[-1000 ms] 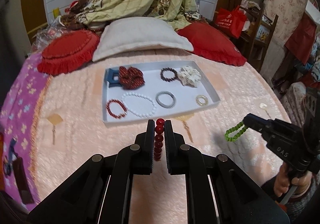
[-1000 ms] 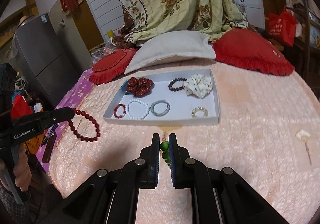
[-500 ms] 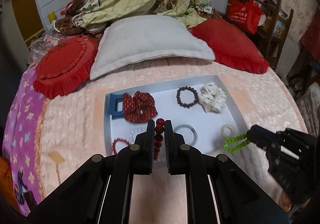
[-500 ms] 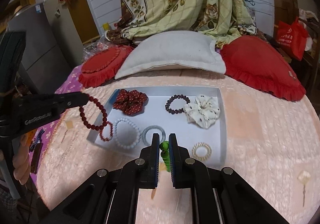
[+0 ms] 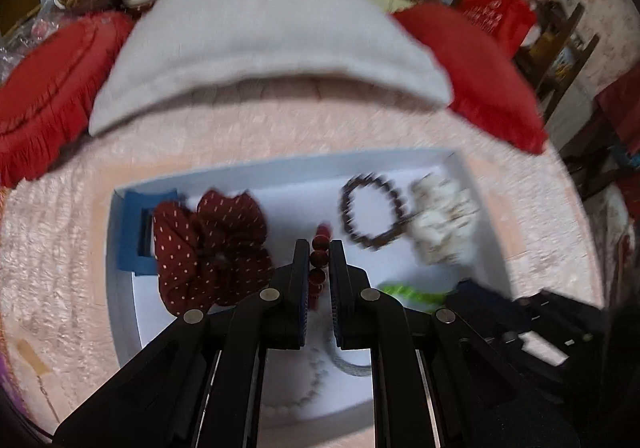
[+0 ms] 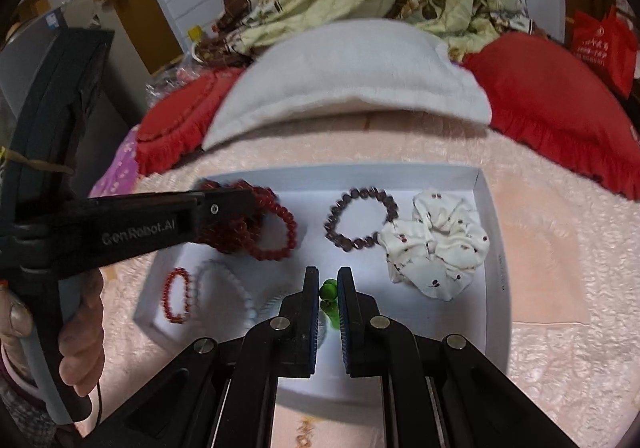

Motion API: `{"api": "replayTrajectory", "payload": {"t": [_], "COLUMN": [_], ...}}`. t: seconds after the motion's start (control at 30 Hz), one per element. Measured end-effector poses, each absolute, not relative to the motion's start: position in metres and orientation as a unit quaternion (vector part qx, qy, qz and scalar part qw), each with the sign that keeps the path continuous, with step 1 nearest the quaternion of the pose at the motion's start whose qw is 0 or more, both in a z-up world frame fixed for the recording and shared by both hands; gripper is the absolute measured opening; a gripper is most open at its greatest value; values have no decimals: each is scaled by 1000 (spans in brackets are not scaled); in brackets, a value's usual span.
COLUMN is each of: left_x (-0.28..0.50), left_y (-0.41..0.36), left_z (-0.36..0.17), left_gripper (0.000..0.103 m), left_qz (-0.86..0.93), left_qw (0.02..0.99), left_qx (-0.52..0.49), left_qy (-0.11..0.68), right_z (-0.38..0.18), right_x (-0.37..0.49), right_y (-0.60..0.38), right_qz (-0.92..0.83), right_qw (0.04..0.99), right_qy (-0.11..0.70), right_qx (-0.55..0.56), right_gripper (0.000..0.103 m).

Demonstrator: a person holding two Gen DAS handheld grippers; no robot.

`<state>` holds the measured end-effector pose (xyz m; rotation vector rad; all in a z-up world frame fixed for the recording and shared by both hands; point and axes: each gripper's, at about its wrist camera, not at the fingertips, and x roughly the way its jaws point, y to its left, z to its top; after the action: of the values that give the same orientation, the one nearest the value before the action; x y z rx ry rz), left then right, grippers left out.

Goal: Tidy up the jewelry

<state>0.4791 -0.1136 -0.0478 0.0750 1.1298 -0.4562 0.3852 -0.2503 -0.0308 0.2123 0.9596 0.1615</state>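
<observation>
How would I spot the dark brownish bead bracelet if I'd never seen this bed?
Find the shallow white tray on the pink bedspread, in front of the grey pillow. In its far row, the dark brown beaded bracelet lies flat beside the white spotted fabric scrunchie. Unlike the bright red, white and green strands, its beads are dull brown.

Bed [image 6: 560,348] covered with pink textured spread. White tray [image 6: 494,288] laid flat mid-bed. Grey-white pillow [image 6: 348,80] set beyond tray, flanked by red frilled cushions [image 6: 560,108], one each side, touching pillow.
</observation>
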Motion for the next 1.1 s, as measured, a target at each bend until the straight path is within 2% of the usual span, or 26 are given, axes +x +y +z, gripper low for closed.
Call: {"api": "replayTrajectory", "payload": {"t": [0.13,0.33,0.5,0.57,0.63,0.87,1.1], "left_x": [483,483,474,468,459,415,361], "left_y": [-110,-107,-100,-97,-93,-73,-43], "left_z": [-70,-75,-72,-66,-59,-23,-1], "left_gripper": [8,9,22,26,27,28,28], "left_qz": [-186,-177,-189,-192,-195,-182,-131], "left_qw": [815,821,819,819,821,841,868], "left_qx": [52,48,20,12,6,19,23], "left_qy": [546,541,542,540,537,509,479], "right_z": [-48,-59,-52,-47,-39,-16,-15], "right_x": [388,386,383,379,372,333,291], "right_y": [-259,-266,-264,-265,-267,-277,-280], "right_qz": [64,47,39,36,30,12,7], "right_qw": [873,870,874,876,881,890,886], "right_qy": [473,480,475,472,463,447,452], "right_qx": [104,103,93,90,89,92,103], "right_gripper": [8,8,9,15,33,34,35]}}
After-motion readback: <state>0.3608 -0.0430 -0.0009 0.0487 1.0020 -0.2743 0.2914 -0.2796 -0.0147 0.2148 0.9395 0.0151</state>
